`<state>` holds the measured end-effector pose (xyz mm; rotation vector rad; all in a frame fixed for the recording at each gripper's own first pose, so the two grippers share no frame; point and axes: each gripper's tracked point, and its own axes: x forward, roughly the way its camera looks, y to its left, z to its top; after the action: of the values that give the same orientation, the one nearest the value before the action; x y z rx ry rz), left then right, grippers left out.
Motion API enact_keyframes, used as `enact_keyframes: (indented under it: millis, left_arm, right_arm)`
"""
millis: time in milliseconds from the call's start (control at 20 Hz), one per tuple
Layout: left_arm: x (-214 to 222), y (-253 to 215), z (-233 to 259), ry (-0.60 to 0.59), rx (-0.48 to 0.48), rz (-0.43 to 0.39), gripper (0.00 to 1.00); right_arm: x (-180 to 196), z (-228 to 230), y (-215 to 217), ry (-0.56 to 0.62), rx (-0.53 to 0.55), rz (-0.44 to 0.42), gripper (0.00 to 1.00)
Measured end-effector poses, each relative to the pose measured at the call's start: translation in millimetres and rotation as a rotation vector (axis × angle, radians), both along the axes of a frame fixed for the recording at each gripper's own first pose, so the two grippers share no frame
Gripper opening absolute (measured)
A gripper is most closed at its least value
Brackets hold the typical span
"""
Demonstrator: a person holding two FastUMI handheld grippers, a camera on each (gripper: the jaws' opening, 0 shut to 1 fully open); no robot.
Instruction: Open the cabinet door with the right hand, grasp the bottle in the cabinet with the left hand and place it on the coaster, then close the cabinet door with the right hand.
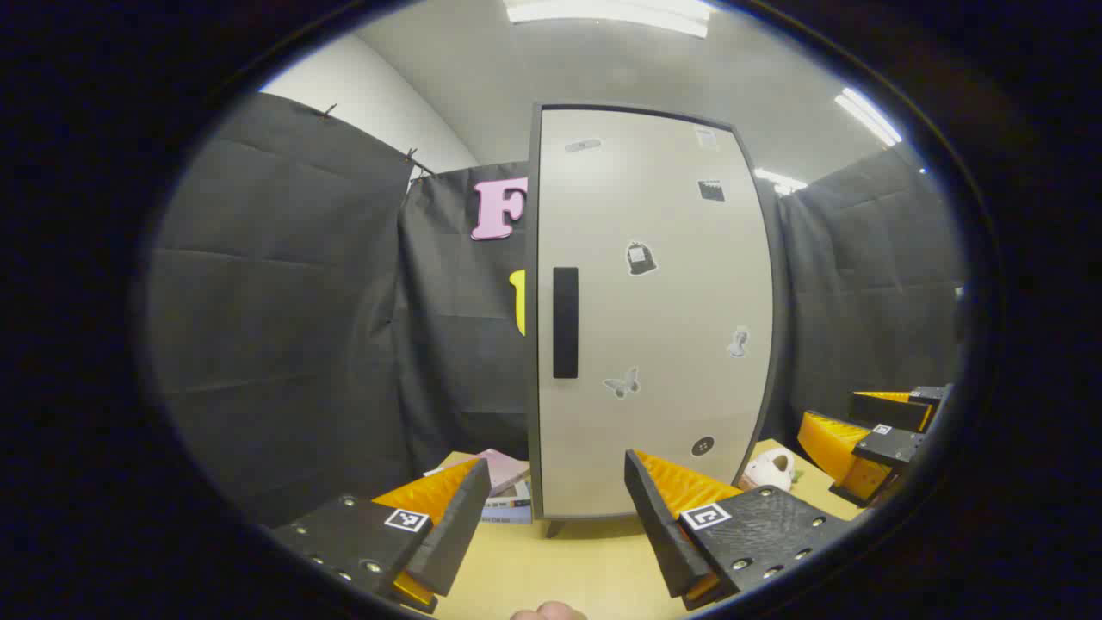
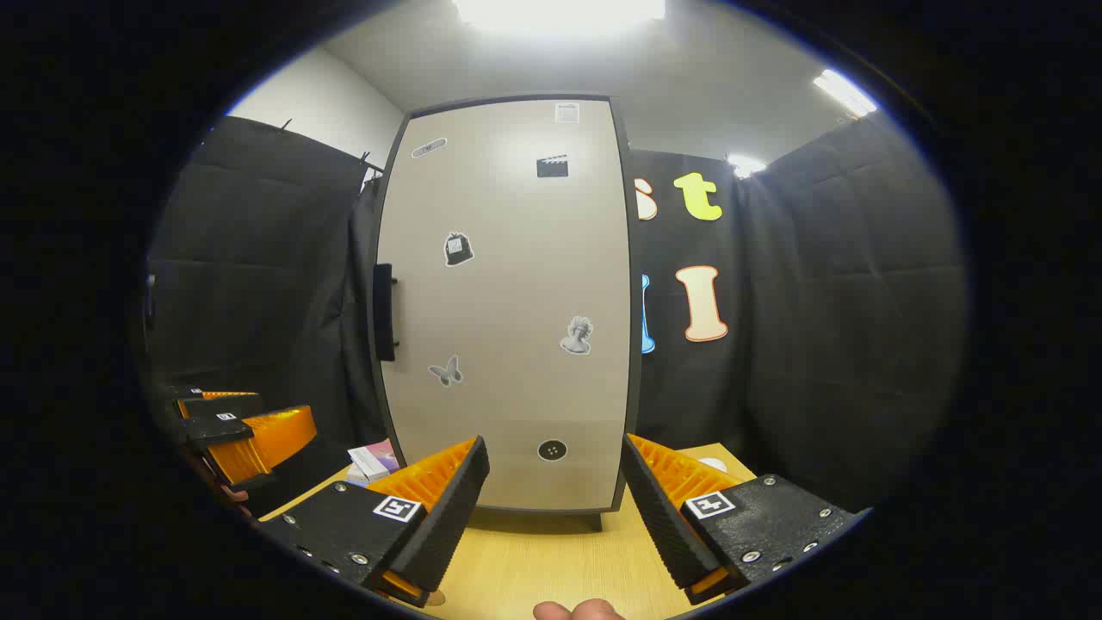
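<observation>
The tall beige cabinet [image 1: 654, 310] stands on the table with its door shut, so the bottle inside is hidden. Its black handle [image 1: 565, 322] runs along the door's left edge. My left gripper [image 1: 555, 525] is open and empty, a short way in front of the door's foot. In the right gripper view the same cabinet door [image 2: 508, 301] faces me, with the handle [image 2: 383, 312] at its left edge. My right gripper [image 2: 555, 508] is open and empty, low before the door. Each gripper also appears off to the side in the other's view: right gripper [image 1: 869, 439], left gripper [image 2: 241, 430].
The table [image 1: 551, 568] is light wood. A small stack of books [image 1: 508, 491] lies left of the cabinet's foot. A small white object [image 1: 769, 469] sits at the cabinet's right foot; I cannot tell what it is. Black cloth walls close in all around.
</observation>
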<state>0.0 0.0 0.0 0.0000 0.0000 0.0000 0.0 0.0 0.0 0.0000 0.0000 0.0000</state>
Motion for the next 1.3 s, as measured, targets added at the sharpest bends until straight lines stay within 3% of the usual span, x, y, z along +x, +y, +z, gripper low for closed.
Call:
enact_keyframes:
  millis: [600, 1300]
  left_arm:
    - [17.7, -7.2, 27.3, -0.046, 0.042, -0.046, 0.9]
    - [20.7, -5.7, 31.8, -0.058, 0.021, -0.085, 0.9]
  right_arm:
    - [13.1, 25.3, 24.1, -0.043, -0.013, -0.006, 0.95]
    - [15.5, 30.5, 30.2, -0.048, -0.018, -0.017, 0.95]
